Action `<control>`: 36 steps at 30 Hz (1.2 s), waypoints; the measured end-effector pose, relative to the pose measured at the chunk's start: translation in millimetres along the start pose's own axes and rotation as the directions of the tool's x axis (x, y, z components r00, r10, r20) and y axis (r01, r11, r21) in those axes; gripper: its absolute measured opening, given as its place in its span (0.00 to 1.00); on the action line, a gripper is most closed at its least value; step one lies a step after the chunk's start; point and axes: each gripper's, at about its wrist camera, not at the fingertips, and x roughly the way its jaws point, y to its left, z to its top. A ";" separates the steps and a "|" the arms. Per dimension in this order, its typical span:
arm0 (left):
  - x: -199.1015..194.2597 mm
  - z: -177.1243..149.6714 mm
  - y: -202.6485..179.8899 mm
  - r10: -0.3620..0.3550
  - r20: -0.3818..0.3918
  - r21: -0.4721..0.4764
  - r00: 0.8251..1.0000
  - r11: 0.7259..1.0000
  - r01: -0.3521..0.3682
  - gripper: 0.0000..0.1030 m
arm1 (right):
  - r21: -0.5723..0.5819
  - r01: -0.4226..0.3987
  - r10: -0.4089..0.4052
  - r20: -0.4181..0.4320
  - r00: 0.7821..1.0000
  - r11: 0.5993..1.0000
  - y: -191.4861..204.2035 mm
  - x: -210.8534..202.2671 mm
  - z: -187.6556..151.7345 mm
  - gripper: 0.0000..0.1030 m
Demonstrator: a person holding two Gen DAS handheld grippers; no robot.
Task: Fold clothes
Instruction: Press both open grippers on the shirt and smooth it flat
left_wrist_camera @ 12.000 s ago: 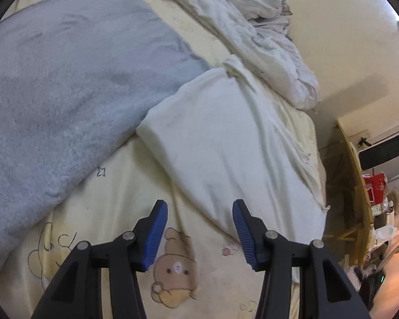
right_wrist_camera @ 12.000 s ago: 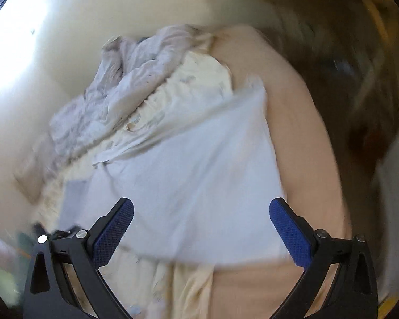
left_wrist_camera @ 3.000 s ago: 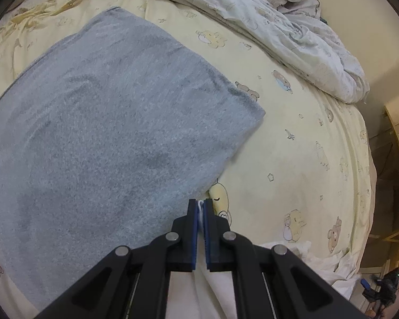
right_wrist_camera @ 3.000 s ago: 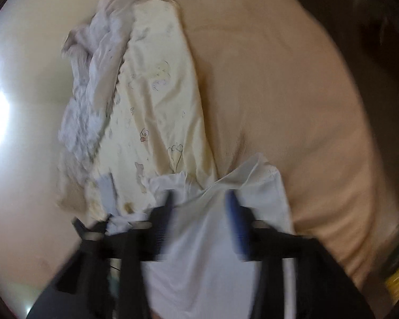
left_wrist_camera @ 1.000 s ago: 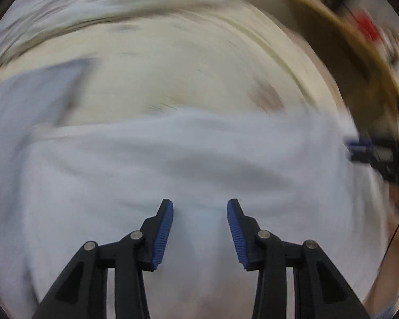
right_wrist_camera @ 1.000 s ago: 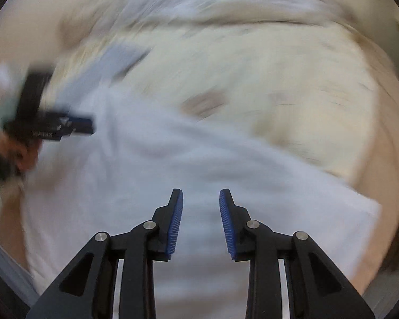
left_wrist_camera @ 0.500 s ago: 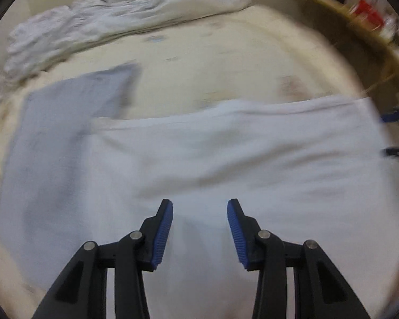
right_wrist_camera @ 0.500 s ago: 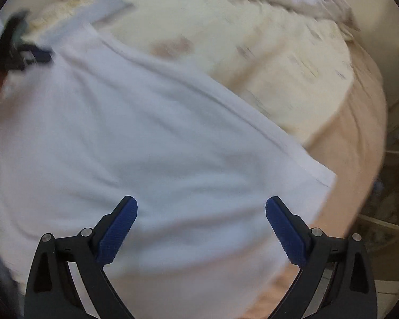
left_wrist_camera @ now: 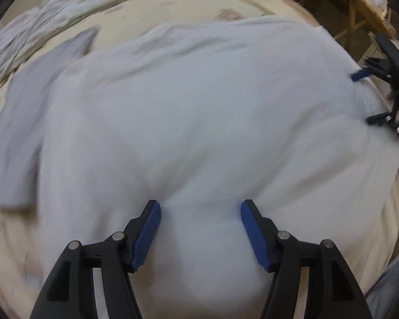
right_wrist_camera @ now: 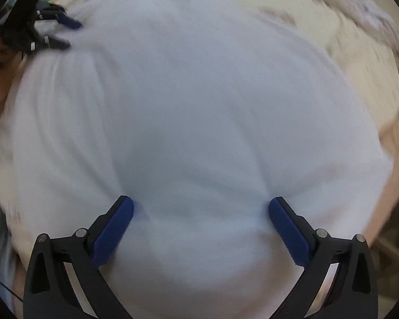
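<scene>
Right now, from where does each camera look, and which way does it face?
Left wrist: on the left claw, facing steeply down at the white garment; right claw at the right edge.
Right wrist: on the right claw, facing down; left claw at upper left.
Shared: the garment and both open claws.

Both tools point steeply down, the left tool (left_wrist_camera: 200, 210) having just been opening, the right tool (right_wrist_camera: 200, 207) spread wide.
</scene>
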 end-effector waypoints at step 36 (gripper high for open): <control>-53.5 -28.1 -27.8 0.026 0.272 -0.428 0.962 0.899 0.097 0.67 | 0.600 -0.084 -0.113 0.283 0.952 0.796 12.6 -103.3 -136.8 1.00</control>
